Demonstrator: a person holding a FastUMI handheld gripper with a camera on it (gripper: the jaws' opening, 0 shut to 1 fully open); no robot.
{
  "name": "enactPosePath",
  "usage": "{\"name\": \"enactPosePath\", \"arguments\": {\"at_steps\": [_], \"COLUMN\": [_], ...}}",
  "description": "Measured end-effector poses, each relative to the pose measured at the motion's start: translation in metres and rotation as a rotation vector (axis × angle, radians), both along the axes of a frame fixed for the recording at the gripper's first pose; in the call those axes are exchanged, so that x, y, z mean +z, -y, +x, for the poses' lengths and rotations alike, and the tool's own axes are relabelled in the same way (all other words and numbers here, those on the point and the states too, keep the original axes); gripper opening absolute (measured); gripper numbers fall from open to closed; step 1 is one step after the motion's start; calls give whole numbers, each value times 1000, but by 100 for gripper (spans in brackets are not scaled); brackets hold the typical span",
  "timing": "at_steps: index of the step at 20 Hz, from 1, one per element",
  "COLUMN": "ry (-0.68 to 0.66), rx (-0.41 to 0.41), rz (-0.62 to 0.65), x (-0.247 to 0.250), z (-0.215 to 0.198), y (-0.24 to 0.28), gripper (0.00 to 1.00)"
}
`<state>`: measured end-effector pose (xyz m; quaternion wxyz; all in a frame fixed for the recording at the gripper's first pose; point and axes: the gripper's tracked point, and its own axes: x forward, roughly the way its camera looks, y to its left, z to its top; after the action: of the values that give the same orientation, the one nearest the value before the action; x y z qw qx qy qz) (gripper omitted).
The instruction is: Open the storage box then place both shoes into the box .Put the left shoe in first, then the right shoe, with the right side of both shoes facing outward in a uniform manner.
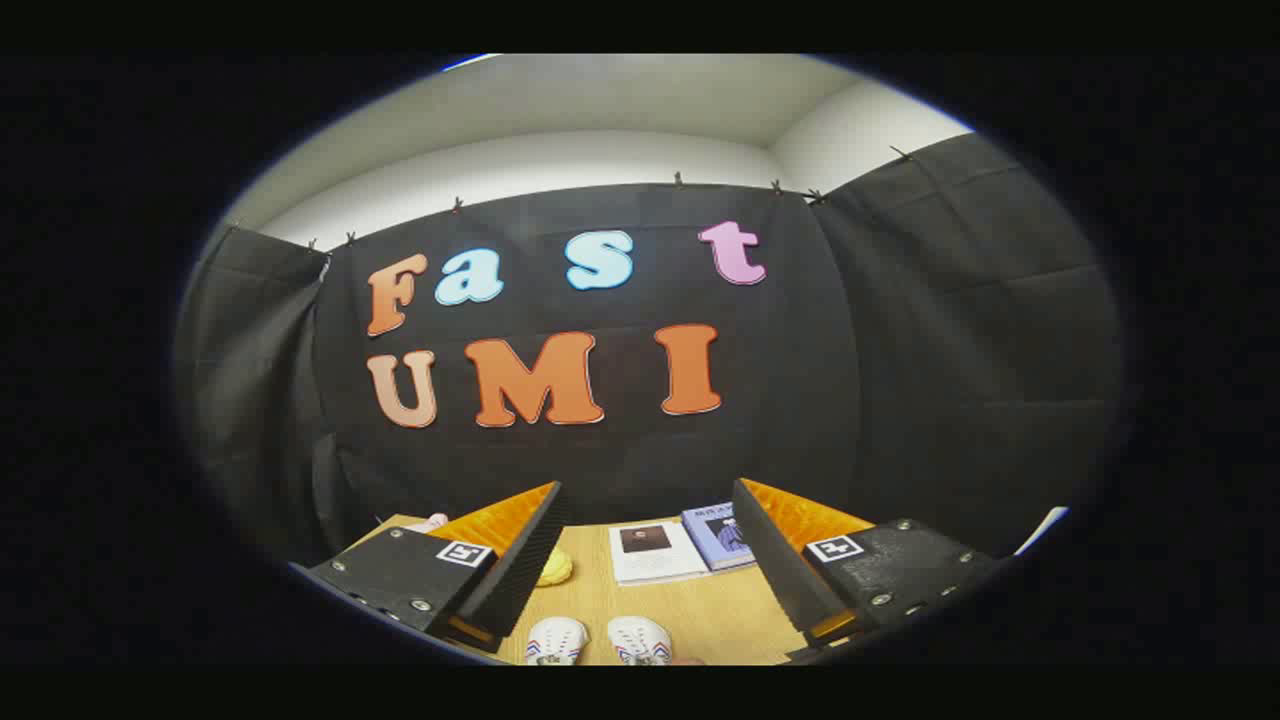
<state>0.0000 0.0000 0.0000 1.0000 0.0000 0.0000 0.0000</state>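
Two white shoes with red and blue stripes stand side by side on the wooden table (700, 610), toes pointing away from me: one shoe (556, 641) on the left, the other shoe (640, 640) on the right. Both lie low between my fingers, partly cut off below. My gripper (648, 530) is held high above the table and stands open, with nothing between its fingers. The left finger (520, 560) and the right finger (775, 560) are wide apart.
A white booklet (655, 552) and a blue book (720, 535) lie on the table beyond the shoes. A small yellow object (553, 569) sits beside the left finger, and something pink (432, 521) peeks out at the table's far left.
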Motion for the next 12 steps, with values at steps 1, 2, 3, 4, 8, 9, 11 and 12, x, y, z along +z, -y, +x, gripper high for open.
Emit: {"name": "enactPosePath", "arguments": {"at_steps": [1, 2, 3, 4, 8, 9, 11, 12], "ry": [-4, -6, -7, -13, -28, -32, -50, -58], "rx": [-1, -4, -6, -7, 6, 24, 44, 42], "rz": [4, 5, 6, 7, 16, 21, 27, 26], "x": [-1, -2, -3, -5, -10, -11, -18, -21], "z": [0, 0, 0, 0, 3, 3, 6, 8], "y": [3, 6, 8, 11, 17, 15, 14, 18], "gripper": [98, 98, 98, 98, 98, 98, 98, 98]}}
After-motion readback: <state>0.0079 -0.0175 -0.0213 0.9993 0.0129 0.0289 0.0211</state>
